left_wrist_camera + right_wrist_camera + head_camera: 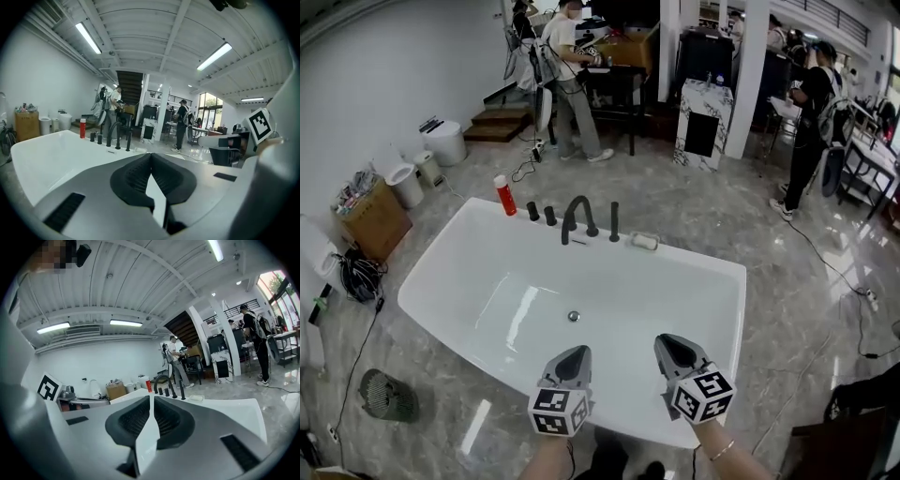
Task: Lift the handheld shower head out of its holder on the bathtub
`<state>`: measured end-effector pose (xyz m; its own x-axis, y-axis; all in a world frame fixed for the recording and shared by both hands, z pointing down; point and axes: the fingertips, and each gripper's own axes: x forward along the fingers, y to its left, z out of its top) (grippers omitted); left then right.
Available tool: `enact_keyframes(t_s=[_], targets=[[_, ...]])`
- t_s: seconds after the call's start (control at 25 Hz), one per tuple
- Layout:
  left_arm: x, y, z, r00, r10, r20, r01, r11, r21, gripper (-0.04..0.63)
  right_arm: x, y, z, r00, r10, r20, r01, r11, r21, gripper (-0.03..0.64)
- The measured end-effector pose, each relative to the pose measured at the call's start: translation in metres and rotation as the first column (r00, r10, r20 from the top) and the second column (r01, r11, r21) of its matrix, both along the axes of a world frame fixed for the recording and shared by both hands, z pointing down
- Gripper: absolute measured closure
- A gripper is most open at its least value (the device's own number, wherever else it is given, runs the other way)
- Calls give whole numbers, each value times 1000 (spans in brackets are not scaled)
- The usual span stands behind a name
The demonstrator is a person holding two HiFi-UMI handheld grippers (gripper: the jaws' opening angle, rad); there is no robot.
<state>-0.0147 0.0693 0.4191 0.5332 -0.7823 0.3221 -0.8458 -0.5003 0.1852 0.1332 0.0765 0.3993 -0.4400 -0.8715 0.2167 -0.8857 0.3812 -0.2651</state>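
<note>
Head view: handheld shower head (614, 221) upright just right of faucet (578, 217). Left gripper (574, 354) pressed together, right gripper (672, 343) barely parted; both empty, well apart from faucet. Likely rigid, slick, hose-tethered; pinch mid-shaft.

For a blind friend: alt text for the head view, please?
A white bathtub seen from above, with black tap fittings and a red bottle at its far rim. The left gripper and right gripper hover over the near rim, both empty.
</note>
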Motion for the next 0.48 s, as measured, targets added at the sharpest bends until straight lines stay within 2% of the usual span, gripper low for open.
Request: enact_keyframes(t_s=[0.16,0.48], targets=[[-21,-51,15,1000,6,-12,-6,1000,-14,575,-20,-56,14,1000,5,-19,-5,1000,-19,580],[-59,-118,22,1000,12,-27,-14,999,-42,575,-54,-135,16,999,23,-30,-24,999,-40,580]])
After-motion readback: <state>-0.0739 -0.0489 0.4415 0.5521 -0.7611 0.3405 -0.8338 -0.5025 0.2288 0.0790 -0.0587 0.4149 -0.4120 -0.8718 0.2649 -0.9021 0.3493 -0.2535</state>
